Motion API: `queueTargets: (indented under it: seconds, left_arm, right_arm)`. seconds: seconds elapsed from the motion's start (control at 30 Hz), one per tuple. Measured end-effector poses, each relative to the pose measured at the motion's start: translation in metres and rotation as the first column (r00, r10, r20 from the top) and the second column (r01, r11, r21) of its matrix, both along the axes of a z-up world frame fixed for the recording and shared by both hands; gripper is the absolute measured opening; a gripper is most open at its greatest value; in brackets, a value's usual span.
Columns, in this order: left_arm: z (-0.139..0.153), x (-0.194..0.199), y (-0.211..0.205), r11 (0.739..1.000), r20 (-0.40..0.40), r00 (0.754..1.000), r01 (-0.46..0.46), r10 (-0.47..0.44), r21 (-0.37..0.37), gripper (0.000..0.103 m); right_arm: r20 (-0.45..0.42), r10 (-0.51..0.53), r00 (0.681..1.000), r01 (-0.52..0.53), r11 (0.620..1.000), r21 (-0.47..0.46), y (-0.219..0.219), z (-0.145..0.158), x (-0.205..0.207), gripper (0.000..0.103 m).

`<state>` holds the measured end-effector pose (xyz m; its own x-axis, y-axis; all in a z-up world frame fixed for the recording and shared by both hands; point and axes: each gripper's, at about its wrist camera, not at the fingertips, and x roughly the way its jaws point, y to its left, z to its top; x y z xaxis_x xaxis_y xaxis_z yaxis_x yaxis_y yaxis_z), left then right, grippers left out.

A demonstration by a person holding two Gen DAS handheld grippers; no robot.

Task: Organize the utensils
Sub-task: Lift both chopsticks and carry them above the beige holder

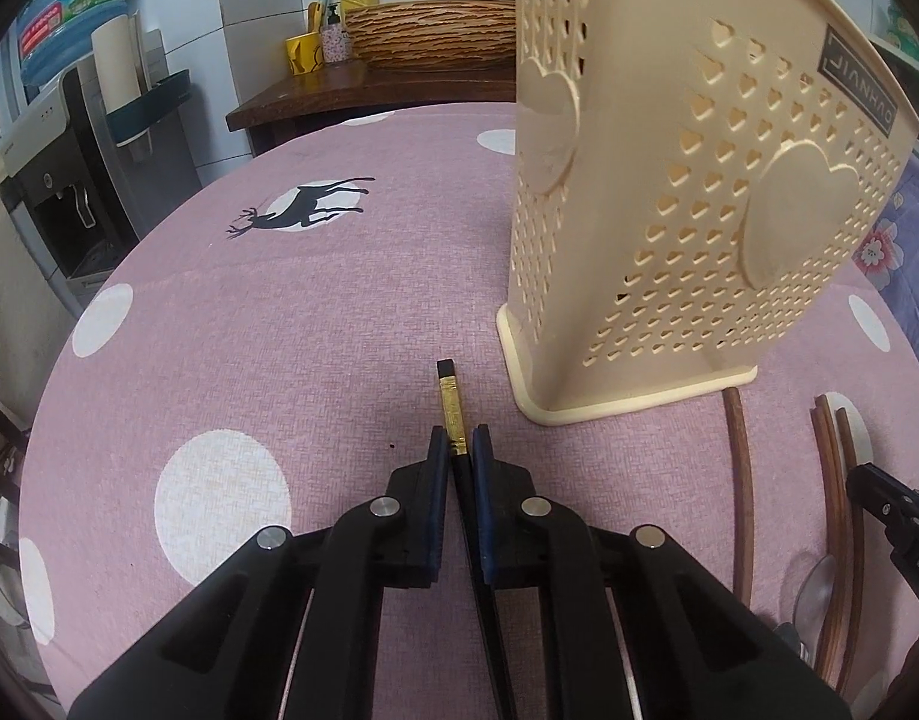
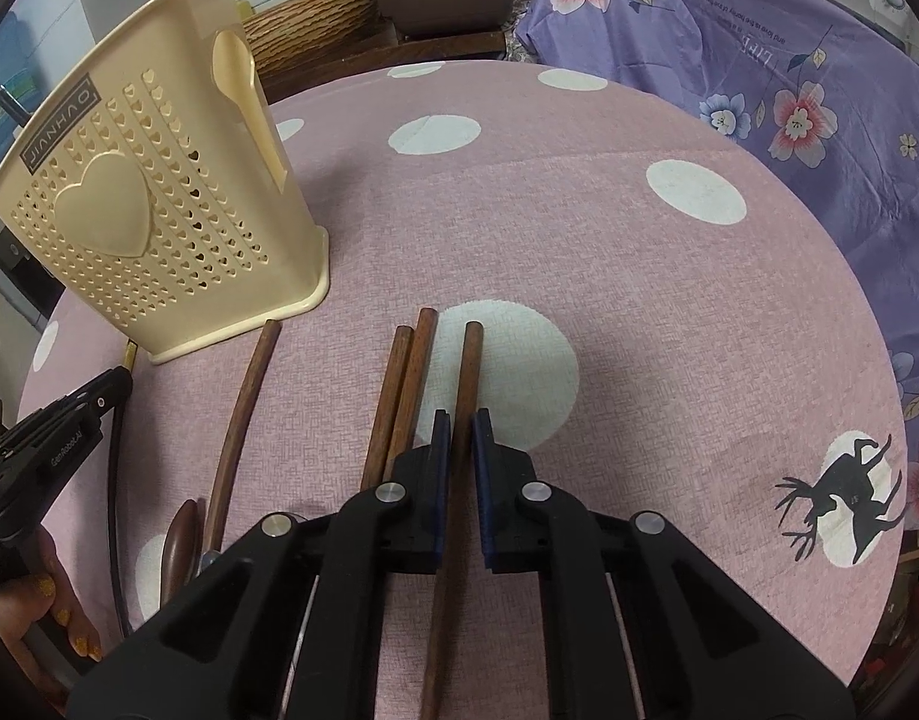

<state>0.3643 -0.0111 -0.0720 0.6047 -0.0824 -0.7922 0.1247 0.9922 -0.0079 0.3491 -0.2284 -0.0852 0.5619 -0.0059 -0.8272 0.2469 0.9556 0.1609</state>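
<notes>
My left gripper (image 1: 459, 441) is shut on a black chopstick with a gold band (image 1: 449, 405), whose end pokes out ahead of the pads over the pink cloth. The cream utensil holder (image 1: 687, 198) with heart-shaped holes stands just right of it. In the right wrist view my right gripper (image 2: 459, 426) is shut on a brown wooden chopstick (image 2: 468, 360). Two more brown chopsticks (image 2: 407, 378) lie side by side to its left, and a curved one (image 2: 249, 408) lies further left near the holder (image 2: 153, 210). The left gripper's body (image 2: 51, 444) shows at the left edge.
A round table (image 2: 639, 300) carries a pink cloth with white dots and deer prints. A dark spoon bowl (image 2: 180, 546) lies at the lower left. A purple flowered fabric (image 2: 789, 90) lies behind on the right. A wicker basket (image 1: 429, 33) and yellow cup (image 1: 303, 54) stand on a dark side table.
</notes>
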Motion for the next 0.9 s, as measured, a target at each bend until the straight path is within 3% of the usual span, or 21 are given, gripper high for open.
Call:
queueTargets:
  seconds: [0.2, 0.43, 0.7, 0.9]
  left_arm:
    - [0.008, -0.002, 0.011, 0.998, 0.022, 0.999, -0.023, 0.024, -0.054, 0.008]
    - [0.047, -0.027, 0.030, 0.988, 0.109, 0.993, -0.017, 0.034, -0.155, 0.008]
    - [0.108, -0.081, 0.057, 0.968, 0.268, 0.963, 0.028, 0.041, -0.248, 0.008]
    - [0.127, -0.117, 0.063, 0.966, 0.344, 0.939, 0.058, 0.033, -0.251, 0.008]
  right_arm:
    - [0.045, -0.001, 0.999, -0.003, 0.997, 0.081, -0.011, 0.004, -0.004, 0.008]
    - [0.177, 0.026, 0.984, -0.052, 0.988, 0.142, -0.023, 0.038, -0.023, 0.007]
    - [0.367, 0.090, 0.926, -0.148, 0.980, 0.133, -0.032, 0.097, -0.066, 0.007]
    - [0.445, 0.143, 0.884, -0.212, 0.971, 0.109, -0.036, 0.120, -0.099, 0.007]
